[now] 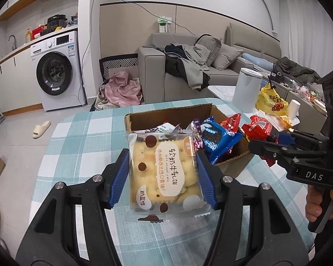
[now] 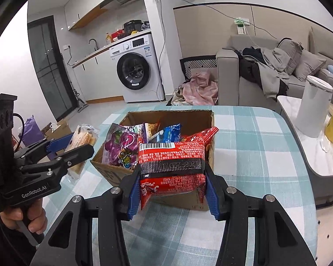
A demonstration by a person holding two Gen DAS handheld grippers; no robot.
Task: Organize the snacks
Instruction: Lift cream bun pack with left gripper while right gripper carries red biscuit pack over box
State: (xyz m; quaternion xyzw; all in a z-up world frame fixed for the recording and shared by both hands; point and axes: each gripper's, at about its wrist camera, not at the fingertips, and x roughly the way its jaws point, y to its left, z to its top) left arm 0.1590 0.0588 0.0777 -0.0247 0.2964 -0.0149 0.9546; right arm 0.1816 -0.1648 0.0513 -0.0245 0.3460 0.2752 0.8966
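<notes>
Snacks: clear-wrapped yellow nougat cracker pack (image 1: pixel 166 173) pinched in my left claw (image 1: pixel 164 175), red foil snack packet (image 2: pixel 172 168) clamped in my right claw (image 2: pixel 171 190), both above the checked tablecloth (image 2: pixel 255 146). Brown cardboard box (image 2: pixel 166 116) ahead, nearly full. Carry step; next likely drop both in.
</notes>
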